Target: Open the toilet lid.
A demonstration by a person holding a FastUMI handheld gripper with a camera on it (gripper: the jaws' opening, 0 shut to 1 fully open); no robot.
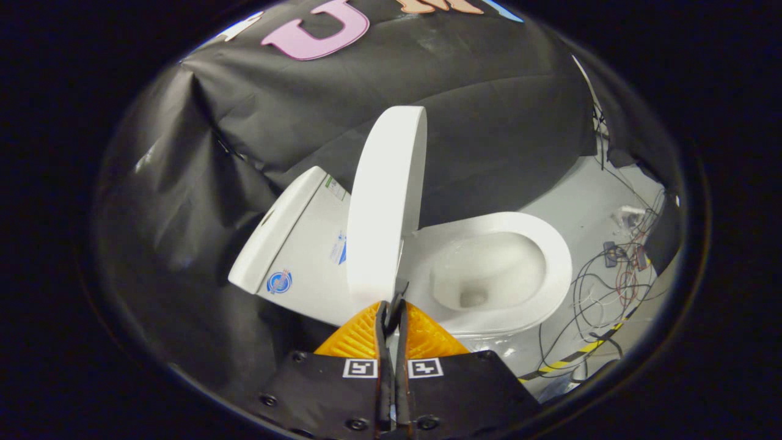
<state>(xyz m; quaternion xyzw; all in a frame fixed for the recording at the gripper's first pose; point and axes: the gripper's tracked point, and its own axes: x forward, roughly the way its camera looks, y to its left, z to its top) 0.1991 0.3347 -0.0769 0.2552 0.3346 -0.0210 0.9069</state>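
Black cloth (476,110) hangs in creases as the booth's wall behind everything, and a pale grey floor (580,201) runs out from under it at about three o'clock of the toilet. On that floor, further toward four o'clock, lies a tangle of thin wires (617,275), dark and red, with a few small parts among them too small to make out. A yellow-and-black striped strip (574,354) crosses the floor near the toilet's base.

The white toilet (537,311) stands just beyond the tongs (391,304). Its lid (385,201) is raised and stands close to upright, seen nearly edge-on, rising toward twelve o'clock from the finger ends. At nine o'clock of the lid sits the white tank (299,244), tilted in this view, with small stickers on its face. At three o'clock of the lid the seat ring (556,244) lies down around the open bowl (482,269).

The fingers (360,336) are drawn together to a narrow slit, their ends right at the lower edge of the lid. Whether they pinch that edge or merely touch it cannot be told, since the meeting point is dark and small.
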